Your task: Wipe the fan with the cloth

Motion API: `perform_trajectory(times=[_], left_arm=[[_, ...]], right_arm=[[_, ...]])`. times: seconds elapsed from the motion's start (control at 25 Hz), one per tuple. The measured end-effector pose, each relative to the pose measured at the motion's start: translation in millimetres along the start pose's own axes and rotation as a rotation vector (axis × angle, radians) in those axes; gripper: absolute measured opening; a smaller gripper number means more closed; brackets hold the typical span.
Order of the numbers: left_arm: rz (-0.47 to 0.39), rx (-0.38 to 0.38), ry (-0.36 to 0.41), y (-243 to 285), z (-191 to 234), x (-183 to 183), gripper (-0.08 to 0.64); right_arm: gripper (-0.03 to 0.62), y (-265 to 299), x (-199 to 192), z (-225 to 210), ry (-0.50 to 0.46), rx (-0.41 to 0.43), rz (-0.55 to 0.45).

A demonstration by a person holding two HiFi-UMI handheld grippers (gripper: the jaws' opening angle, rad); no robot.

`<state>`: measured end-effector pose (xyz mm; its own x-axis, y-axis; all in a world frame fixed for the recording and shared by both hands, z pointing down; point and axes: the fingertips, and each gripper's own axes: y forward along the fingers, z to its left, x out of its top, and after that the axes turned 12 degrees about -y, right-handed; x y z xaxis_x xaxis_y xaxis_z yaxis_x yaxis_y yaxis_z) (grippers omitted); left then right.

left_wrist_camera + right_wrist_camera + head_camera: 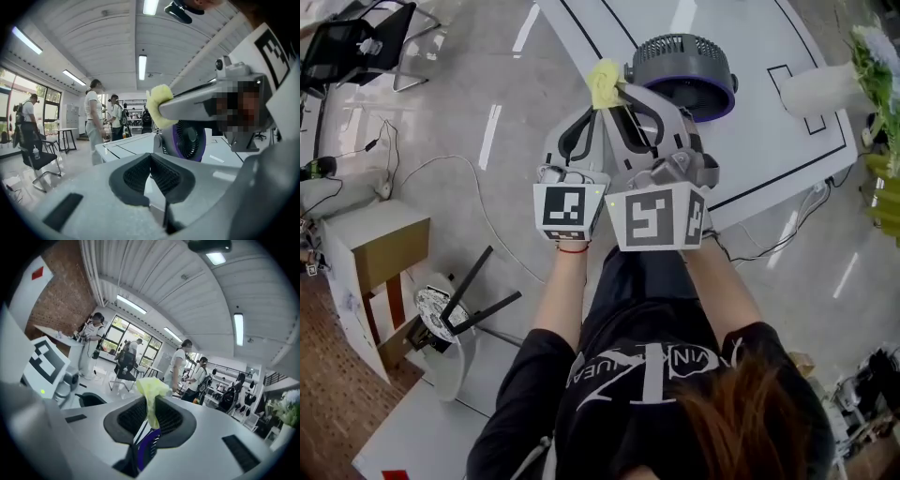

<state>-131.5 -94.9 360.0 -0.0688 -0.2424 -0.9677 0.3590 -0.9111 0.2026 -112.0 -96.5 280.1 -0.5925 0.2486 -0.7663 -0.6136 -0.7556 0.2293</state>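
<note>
A grey fan (684, 70) with a purple rim stands on the white table (769, 122). My right gripper (614, 94) is shut on a yellow cloth (604, 82), which sticks out beyond its tips just left of the fan. In the right gripper view the cloth (151, 390) is pinched between the pads of the right gripper (151, 401). My left gripper (592, 117) is held close beside the right one, shut with nothing in it. In the left gripper view the left gripper (151, 157) has its pads together, with the fan (187, 140) behind and the cloth (161, 105) above right.
A white vase (825, 89) and flowers (881, 75) stand at the table's right end. On the floor at left are a chair (356, 42), a wooden cabinet (380, 253), cables, and a stand with black legs (441, 314). People (93, 117) stand in the background.
</note>
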Motion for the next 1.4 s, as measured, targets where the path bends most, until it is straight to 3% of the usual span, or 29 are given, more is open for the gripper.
perform_trajectory(times=[0.28, 0.64, 1.0, 1.4], left_arm=[[-0.007, 0.043, -0.02, -17.0, 18.2, 10.0, 0.006], [0.002, -0.003, -0.025, -9.2, 3.3, 14.3, 0.006], [0.004, -0.015, -0.035, 1.8, -2.1, 23.5, 0.006], [0.008, 0.05, -0.046, 10.0, 18.1, 27.9, 0.006]], right_arm=[[0.057, 11.7, -8.6, -12.6, -0.013, -0.048, 0.083], [0.058, -15.8, -4.6, -51.2, 0.01, -0.138, 0.059], [0.057, -45.1, -35.9, -95.2, 0.062, -0.22, 0.113], [0.054, -73.5, -109.7, -112.8, 0.278, -0.256, 0.193]])
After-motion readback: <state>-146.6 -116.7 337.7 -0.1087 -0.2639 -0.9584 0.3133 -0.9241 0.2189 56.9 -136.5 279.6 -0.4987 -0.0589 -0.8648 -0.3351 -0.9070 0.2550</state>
